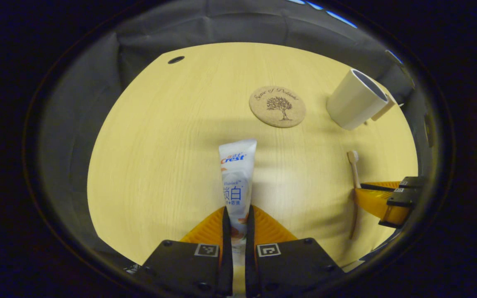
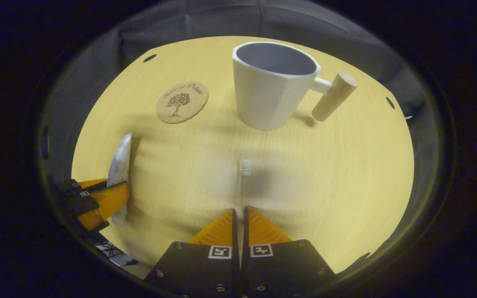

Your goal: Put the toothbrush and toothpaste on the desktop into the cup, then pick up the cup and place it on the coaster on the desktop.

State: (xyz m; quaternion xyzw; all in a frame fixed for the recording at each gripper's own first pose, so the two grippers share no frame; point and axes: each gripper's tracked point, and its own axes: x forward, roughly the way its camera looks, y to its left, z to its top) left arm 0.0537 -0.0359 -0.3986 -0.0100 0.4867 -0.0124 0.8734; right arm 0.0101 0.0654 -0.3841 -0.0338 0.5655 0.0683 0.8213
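- Left gripper view looks down on a pale wood surface [image 1: 172,157], and the left gripper [image 1: 238,217] has its jaws closed on the lower end of the toothpaste [image 1: 237,178], both orange fingers [image 1: 211,227] pressing its sides.
- The toothpaste tube points forward from the jaws, its flat crimped end toward the coaster [image 1: 277,106]; whether the tube touches the surface I cannot tell.
- The round cork coaster lies flat ahead of the tube, bare, with a tree printed on it.
- The white cup [image 1: 356,99] stands to the right of the coaster, apart from it, mouth open and handle on its far side.
- At the right edge of this view, the right gripper [image 1: 360,196] grips the toothbrush [image 1: 354,182] along its handle, bristle head toward the cup.
- In the right gripper view, the jaws are closed on the thin wooden handle, with the fingers [image 2: 218,227] nearly meeting around it.
- The brush's white bristles point ahead toward the cup, which stands upright and empty just beyond, its wooden handle sticking out to the right.
- The coaster sits to the left of the cup, well apart from it.
- The left gripper, holding the tube, shows at the left edge of this view.
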